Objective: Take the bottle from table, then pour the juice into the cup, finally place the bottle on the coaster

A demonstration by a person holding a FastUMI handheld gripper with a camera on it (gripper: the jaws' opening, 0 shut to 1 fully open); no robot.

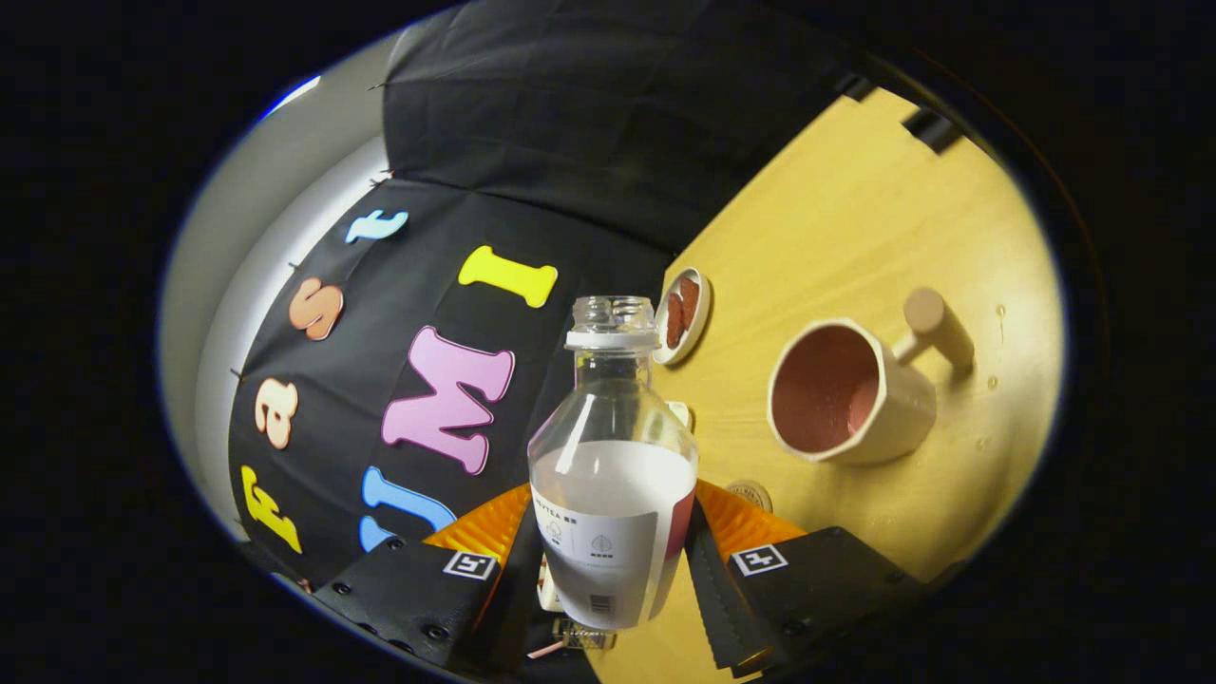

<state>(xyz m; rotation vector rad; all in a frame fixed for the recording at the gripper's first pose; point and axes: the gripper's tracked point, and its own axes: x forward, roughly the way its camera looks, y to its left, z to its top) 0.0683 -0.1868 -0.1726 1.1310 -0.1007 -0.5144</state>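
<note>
Here gripper [608,560] clamps bottle [613,475], mouth toward wall

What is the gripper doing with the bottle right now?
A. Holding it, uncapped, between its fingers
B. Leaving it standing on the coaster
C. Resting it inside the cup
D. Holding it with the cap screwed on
A: the bottle sits clamped between the two fingers of the gripper, its neck open with no cap, apart from the cup on the table.

Clear glossy plastic bottle [613,456] with paper label, matt cup [848,391], smooth wooden table [855,218].
</note>
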